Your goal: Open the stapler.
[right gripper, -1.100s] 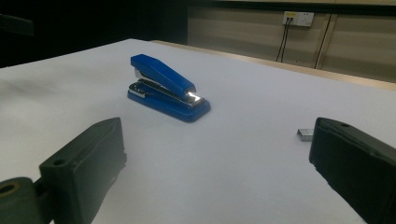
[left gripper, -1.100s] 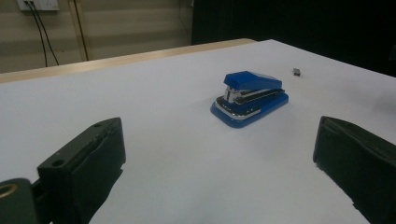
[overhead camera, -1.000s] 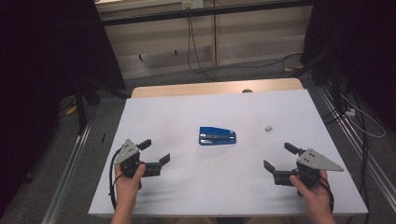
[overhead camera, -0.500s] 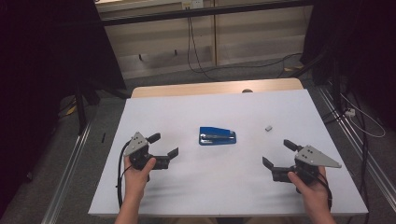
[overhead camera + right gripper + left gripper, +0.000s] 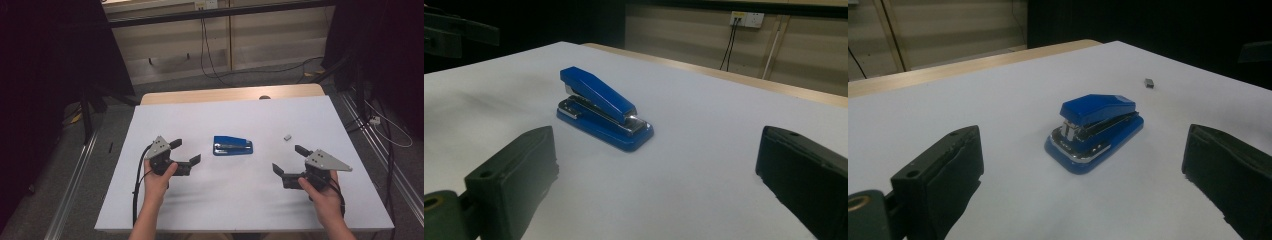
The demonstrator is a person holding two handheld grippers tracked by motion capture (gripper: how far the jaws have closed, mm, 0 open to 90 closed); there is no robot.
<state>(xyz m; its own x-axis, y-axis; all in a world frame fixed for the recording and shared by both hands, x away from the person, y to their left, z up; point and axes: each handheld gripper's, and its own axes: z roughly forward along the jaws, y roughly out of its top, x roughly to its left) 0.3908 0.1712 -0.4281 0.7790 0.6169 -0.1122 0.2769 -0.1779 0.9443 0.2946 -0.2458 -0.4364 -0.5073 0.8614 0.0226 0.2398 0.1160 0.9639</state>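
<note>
A blue stapler [image 5: 233,145] lies flat near the middle of a white table [image 5: 240,200], closed, with a silver metal strip along its base. No brand, label or writing can be read on it from any view.

The left gripper [image 5: 184,151], held in the person's left hand [image 5: 157,177], sits just to the left of the stapler with its jaws spread wide and nothing between them. In the left gripper view the stapler [image 5: 1094,131] lies ahead of the black fingers [image 5: 945,175], in line with the gap between them and not touching either.

The right gripper [image 5: 291,161], held in the right hand [image 5: 322,197], is farther from the stapler, on its right, jaws also spread and empty. In the right gripper view the stapler [image 5: 603,108] lies ahead of the fingers [image 5: 514,177], nearer the left one.

A small grey block [image 5: 287,136] rests on the table beyond the right gripper's fingertips, apart from the stapler.
</note>
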